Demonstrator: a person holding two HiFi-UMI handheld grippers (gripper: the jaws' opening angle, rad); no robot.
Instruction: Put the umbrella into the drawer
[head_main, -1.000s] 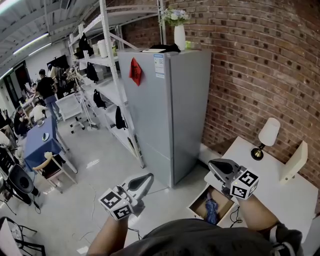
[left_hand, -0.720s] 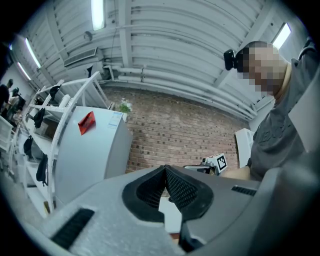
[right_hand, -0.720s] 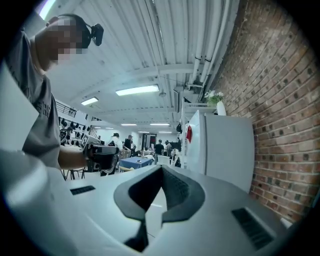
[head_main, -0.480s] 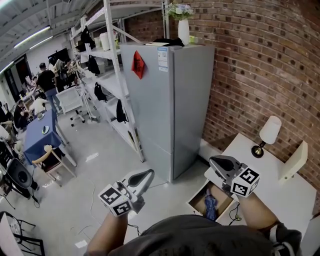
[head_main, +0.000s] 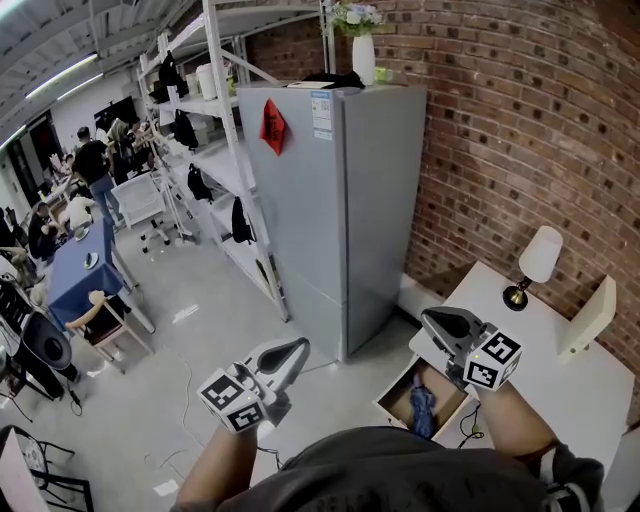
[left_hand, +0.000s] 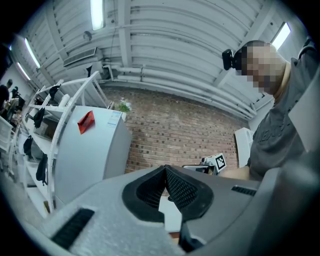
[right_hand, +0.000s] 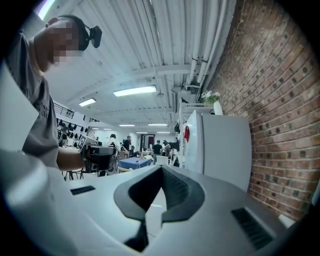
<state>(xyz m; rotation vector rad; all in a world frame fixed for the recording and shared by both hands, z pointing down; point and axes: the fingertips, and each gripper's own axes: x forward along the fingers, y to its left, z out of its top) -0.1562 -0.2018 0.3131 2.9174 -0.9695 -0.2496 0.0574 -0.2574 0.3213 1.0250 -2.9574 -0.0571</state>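
both claws were pressed together and pinched nothing. the left claw (head_main: 297, 348) hung over the grey floor, and the right claw (head_main: 430, 320) hovered near the front corner of the white worktop (head_main: 565, 385). each gripper view showed its ribbed pads meeting at the tips with nothing between them.

the umbrella (head_main: 422, 408) – a folded blue bundle – lay inside the open drawer (head_main: 388, 402), which stuck out below the worktop edge, just under the right claw. judged from that, the umbrella was already in place and only the closing of the drawer might have been left, though the task sentence did not ask for it.

as for handling, the umbrella looked like a compact folding kind, so it was probably light. it would likely have a stiff core under loose, soft fabric that could slide or bunch under the pads. if it needed shifting, the safest hold seemed to be across the middle of the bundle, where the folds wrap the shaft, or at the handle end – which end that was could not be told from the head view. a pinch on loose cloth alone would likely slip.

a small lamp (head_main: 537, 262) stood at the back of the worktop by the brick wall, well apart from both claws, and a grey fridge (head_main: 335, 200) stood beside it.
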